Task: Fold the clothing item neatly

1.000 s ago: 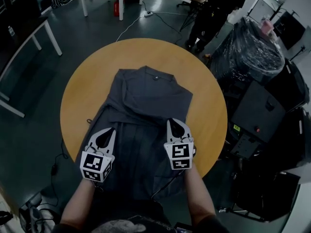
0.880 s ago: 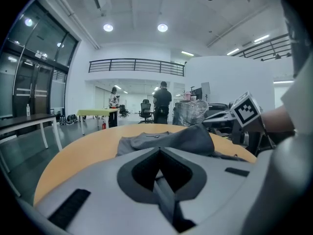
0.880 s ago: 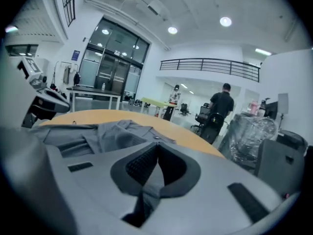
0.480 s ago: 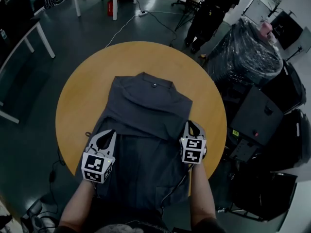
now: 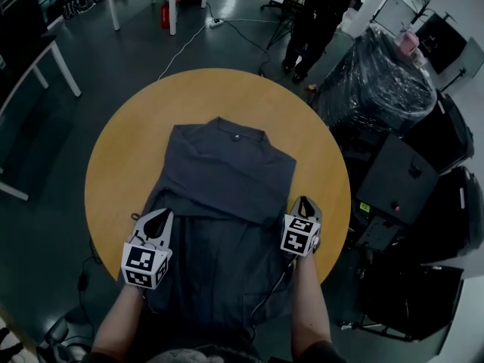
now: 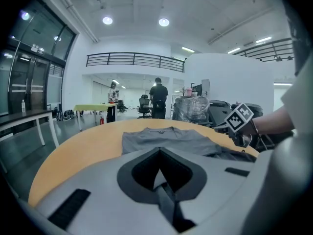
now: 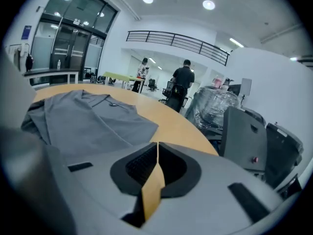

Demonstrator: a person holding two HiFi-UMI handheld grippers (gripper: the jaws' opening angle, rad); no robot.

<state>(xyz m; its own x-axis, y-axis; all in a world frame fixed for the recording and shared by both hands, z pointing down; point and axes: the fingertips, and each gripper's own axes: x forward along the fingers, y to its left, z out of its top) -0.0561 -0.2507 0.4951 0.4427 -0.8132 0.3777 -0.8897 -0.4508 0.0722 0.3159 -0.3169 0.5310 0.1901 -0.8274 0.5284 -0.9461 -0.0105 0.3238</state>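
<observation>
Both shut: left tongs [image 5: 160,216] at left edge of grey shirt [image 5: 227,176], right tongs [image 5: 303,202] beside its right.

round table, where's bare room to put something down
The round orange-brown wooden table has a wide bare band beyond the collar of the grey garment. There are also bare crescents between the garment's left and right sides and the rim. The near edge is crowded: the garment hangs over it, and the left gripper and right gripper are there.

One shirt [image 5: 227,176], one table [image 5: 121,169] — one left gripper [image 5: 160,214], one right gripper [image 5: 303,200]
</observation>
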